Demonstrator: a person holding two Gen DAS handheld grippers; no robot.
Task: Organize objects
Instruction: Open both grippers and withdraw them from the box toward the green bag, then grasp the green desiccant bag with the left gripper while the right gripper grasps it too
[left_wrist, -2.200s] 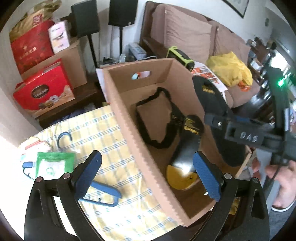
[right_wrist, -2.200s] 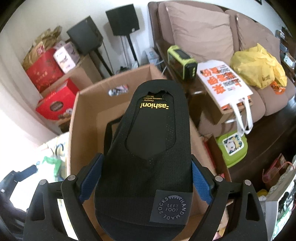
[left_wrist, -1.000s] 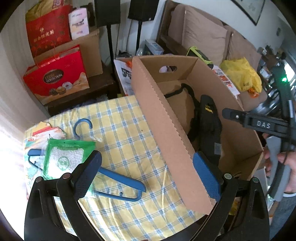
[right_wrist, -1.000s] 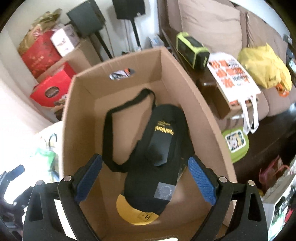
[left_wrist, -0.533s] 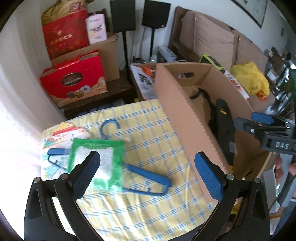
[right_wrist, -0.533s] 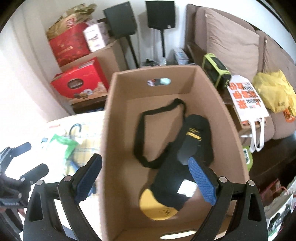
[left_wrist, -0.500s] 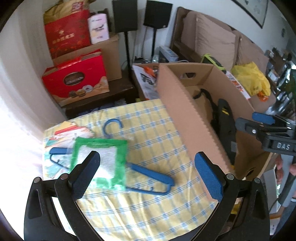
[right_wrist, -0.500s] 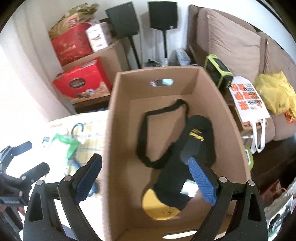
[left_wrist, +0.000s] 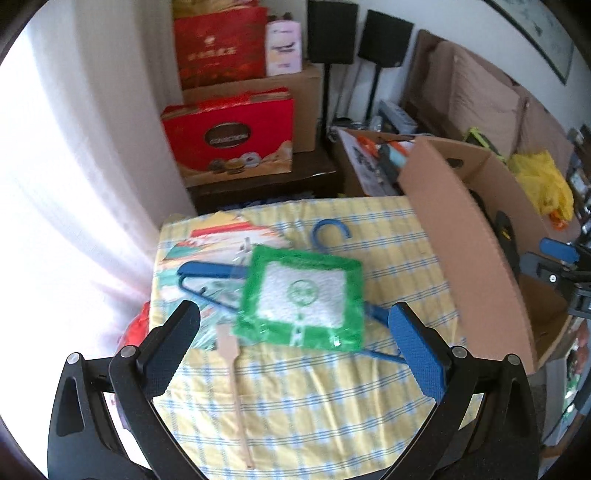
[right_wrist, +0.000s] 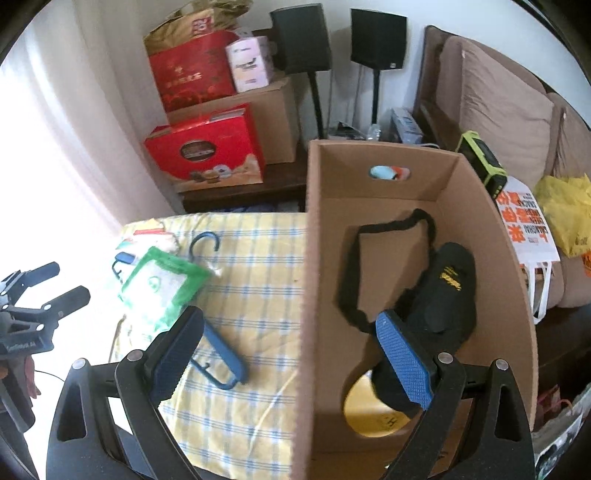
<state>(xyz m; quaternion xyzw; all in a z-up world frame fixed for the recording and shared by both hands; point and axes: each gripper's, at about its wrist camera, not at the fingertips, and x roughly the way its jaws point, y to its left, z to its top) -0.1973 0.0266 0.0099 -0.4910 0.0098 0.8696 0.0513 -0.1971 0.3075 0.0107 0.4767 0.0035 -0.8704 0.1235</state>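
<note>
Both grippers are swinging away from the cardboard box toward the checked tabletop; the black slipper is lying inside the box beside a black strap; left gripper is hovering with fingers apart over the green packet and blue hanger; right gripper is straddling the box wall, fingers apart and empty; red gift boxes, speakers and a brown sofa are ringing the room.
</note>
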